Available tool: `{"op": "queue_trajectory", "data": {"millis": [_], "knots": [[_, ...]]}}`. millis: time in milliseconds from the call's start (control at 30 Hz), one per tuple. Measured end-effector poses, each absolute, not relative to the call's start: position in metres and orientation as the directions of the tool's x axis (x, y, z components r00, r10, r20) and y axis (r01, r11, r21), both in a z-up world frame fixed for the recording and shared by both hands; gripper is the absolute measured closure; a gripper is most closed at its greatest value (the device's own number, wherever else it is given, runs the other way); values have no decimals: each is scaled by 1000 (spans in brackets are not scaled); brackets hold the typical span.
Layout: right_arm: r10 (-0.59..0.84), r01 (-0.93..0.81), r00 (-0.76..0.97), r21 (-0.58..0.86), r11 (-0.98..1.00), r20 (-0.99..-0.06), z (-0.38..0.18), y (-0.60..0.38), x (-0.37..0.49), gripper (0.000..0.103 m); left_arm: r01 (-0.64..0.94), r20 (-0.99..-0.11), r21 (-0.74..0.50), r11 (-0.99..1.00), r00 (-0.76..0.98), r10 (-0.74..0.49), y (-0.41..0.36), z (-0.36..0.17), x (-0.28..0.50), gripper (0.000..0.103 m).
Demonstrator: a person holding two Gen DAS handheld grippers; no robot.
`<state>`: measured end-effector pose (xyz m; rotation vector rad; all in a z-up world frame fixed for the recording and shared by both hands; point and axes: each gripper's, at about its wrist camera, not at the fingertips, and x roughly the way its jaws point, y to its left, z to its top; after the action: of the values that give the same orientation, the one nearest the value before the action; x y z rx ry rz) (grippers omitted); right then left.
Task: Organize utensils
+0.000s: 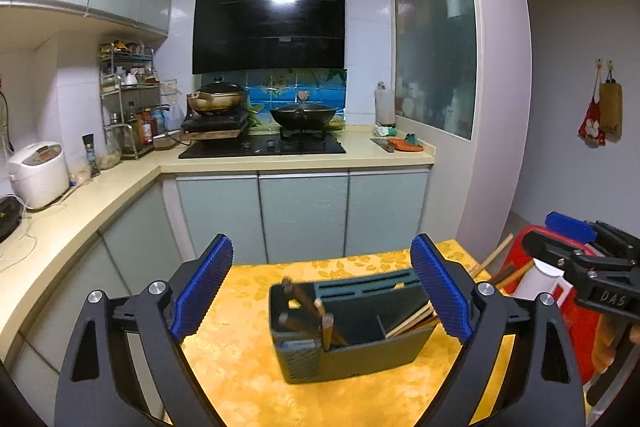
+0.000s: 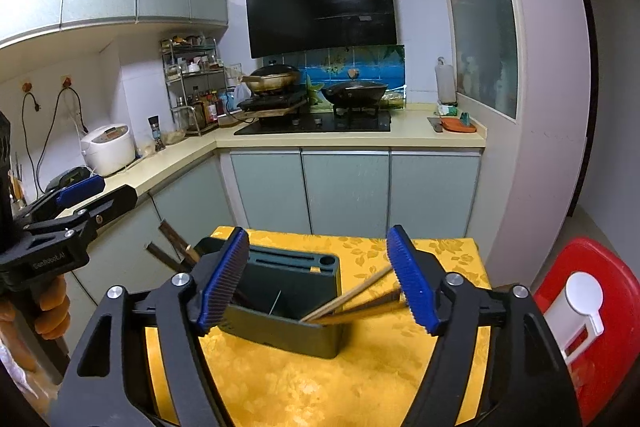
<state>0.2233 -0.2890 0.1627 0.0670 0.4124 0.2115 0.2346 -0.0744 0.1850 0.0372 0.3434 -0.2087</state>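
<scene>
A dark green utensil holder (image 1: 352, 343) stands on the yellow tablecloth (image 1: 240, 359). Dark-handled utensils (image 1: 308, 311) lean in its left compartment and wooden chopsticks (image 1: 412, 321) lean out of its right side. My left gripper (image 1: 322, 289) is open and empty, above and in front of the holder. In the right wrist view the holder (image 2: 288, 311) sits between the open fingers of my right gripper (image 2: 320, 277), which holds nothing. The chopsticks (image 2: 352, 295) lean toward its right finger. The dark handles (image 2: 172, 251) stick out at the left.
A red plastic stool (image 2: 588, 311) stands right of the table. The kitchen counter (image 1: 80, 211) runs along the left and back, with a rice cooker (image 1: 40, 173), spice rack (image 1: 128, 99), hob with two pans (image 1: 304, 115) and a black range hood (image 1: 268, 27).
</scene>
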Motion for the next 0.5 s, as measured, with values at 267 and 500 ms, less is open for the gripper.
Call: {"op": "queue_trajectory", "data": {"millis": [267, 500], "knots": [[244, -207, 888, 136, 969, -390, 137, -286, 190, 23, 162, -364, 19, 987, 920, -144, -65, 154, 200, 15], [208, -189, 909, 88, 978, -360, 106, -271, 153, 10, 110, -420, -5, 994, 902, -102, -52, 113, 175, 15]]}}
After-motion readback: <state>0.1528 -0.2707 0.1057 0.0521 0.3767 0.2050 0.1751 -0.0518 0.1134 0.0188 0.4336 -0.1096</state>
